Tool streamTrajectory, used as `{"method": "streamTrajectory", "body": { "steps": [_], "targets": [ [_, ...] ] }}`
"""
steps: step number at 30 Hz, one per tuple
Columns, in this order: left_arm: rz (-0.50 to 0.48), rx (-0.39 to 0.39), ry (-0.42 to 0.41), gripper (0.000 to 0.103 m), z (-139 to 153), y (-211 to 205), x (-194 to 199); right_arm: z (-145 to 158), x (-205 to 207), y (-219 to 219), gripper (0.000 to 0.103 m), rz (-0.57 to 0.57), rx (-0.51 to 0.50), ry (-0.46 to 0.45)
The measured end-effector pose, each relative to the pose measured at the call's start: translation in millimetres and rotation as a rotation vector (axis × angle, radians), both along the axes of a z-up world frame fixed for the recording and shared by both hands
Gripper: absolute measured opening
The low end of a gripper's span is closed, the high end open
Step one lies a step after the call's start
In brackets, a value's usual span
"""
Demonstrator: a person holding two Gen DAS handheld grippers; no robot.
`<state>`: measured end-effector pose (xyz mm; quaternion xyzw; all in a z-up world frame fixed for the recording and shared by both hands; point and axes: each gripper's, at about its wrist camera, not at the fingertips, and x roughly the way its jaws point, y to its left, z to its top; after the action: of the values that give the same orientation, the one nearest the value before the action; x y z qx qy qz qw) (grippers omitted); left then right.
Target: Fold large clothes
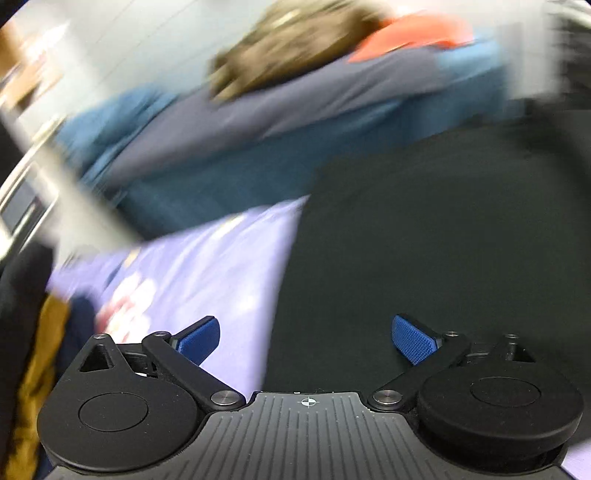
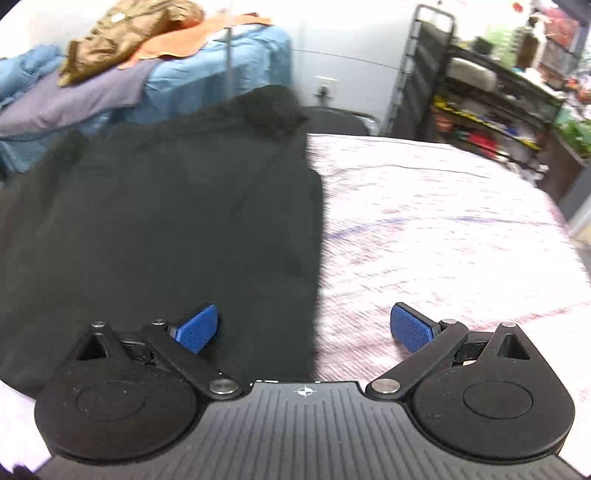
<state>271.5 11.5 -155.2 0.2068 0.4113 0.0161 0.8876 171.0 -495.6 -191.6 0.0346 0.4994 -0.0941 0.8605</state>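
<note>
A large black garment (image 2: 177, 206) lies spread flat on a bed with a pale patterned sheet (image 2: 436, 229). Its right edge runs down the middle of the right wrist view. My right gripper (image 2: 304, 326) hovers over that edge, open, with the left pad (image 2: 195, 328) above black cloth and the right pad (image 2: 410, 326) above the sheet. In the blurred left wrist view the same black garment (image 1: 424, 240) fills the right side. My left gripper (image 1: 306, 338) is open over its left edge, where the lilac sheet (image 1: 207, 266) shows. Nothing is held.
At the far side sits a pile of clothes: blue (image 2: 207, 77), grey-purple (image 2: 74, 99), orange (image 2: 177, 40) and olive-brown (image 2: 125, 29). A black metal shelf rack (image 2: 461, 92) with clutter stands at the back right. Yellow and dark cloth (image 1: 40, 369) lies at the left.
</note>
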Motion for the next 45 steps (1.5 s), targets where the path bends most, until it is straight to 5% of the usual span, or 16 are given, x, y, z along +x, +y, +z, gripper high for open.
{"method": "streamTrajectory", "body": {
  "steps": [7,10,22,32,37,41,45],
  "targets": [
    [-0.645,0.036,-0.011,0.103,-2.0,-169.2,-80.3,15.4,-22.6,7.6,0.1,-0.043,0.056,0.032],
    [-0.854,0.149,-0.034,0.103,-22.4,-226.0,-100.0,16.2,-36.5,11.9,0.1,-0.061,0.067,0.045],
    [-1.28,0.347,-0.066,0.103,-66.3,-329.3,-142.8,19.5,-84.1,-34.8,0.1,-0.129,0.131,0.055],
    [-1.264,0.44,-0.118,0.103,-83.5,-407.6,-134.4,26.1,-106.8,-63.3,0.1,-0.171,0.171,0.023],
    [-1.21,0.393,-0.064,0.103,-78.2,-432.9,-122.3,26.4,-107.1,-69.2,0.1,-0.175,0.169,0.014],
    [-1.077,0.216,0.073,0.093,-59.8,-435.0,-95.2,28.0,-101.6,-75.5,0.1,-0.184,0.193,-0.008],
    [-0.854,-0.109,0.204,0.077,-31.4,-413.7,-53.1,32.4,-90.3,-84.5,0.1,-0.19,0.278,-0.051]
  ]
}}
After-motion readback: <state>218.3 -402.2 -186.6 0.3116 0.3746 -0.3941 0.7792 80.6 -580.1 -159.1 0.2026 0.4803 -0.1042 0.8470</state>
